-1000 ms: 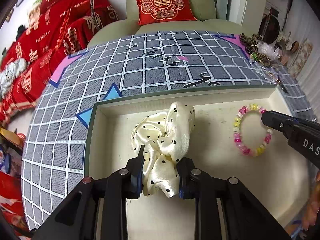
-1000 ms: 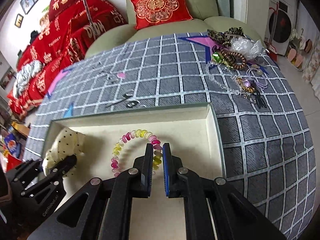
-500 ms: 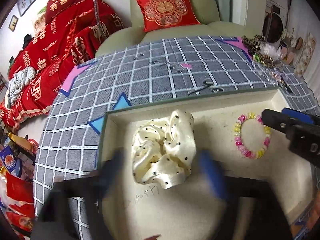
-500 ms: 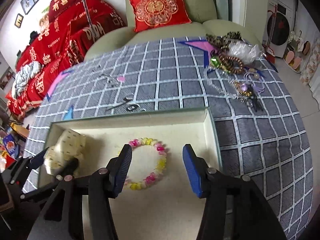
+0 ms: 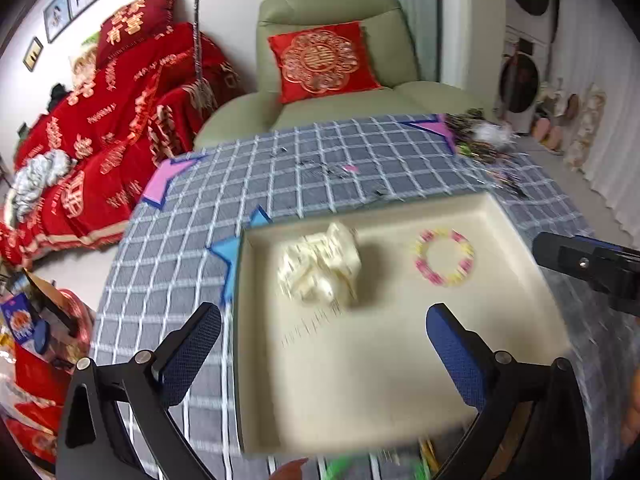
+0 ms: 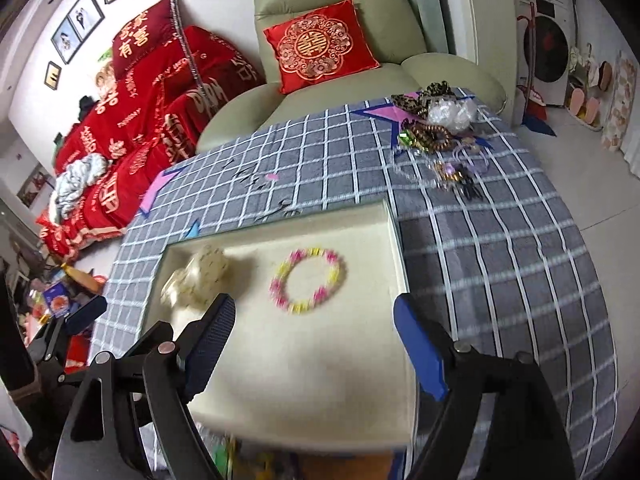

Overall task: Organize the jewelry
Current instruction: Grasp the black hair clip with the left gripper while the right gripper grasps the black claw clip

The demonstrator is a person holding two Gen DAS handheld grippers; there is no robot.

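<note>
A cream tray (image 5: 360, 420) (image 6: 320, 408) sits on the grey checked tablecloth (image 5: 172, 264). In it lie a cream polka-dot scrunchie (image 5: 320, 268) (image 6: 196, 280) on the left and a pink-and-yellow bead bracelet (image 5: 444, 257) (image 6: 307, 280) on the right. My left gripper (image 5: 320, 324) hangs wide open above the tray, clear of the scrunchie. My right gripper (image 6: 314, 318) is above the bracelet with its jaws opening and nothing between them; it also shows as a black finger (image 5: 580, 264) at the right edge of the left wrist view.
A heap of more jewelry and hair ties (image 6: 436, 132) (image 5: 480, 140) lies at the table's far right corner. Small dark clips (image 6: 260, 184) are scattered mid-table. Beyond stand a green armchair with a red cushion (image 6: 320, 48) and red bedding (image 6: 140, 100).
Both grippers let go: the left released the scrunchie, the right released the bracelet. Both opened and pulled up and back from the tray, which now looks smaller.
</note>
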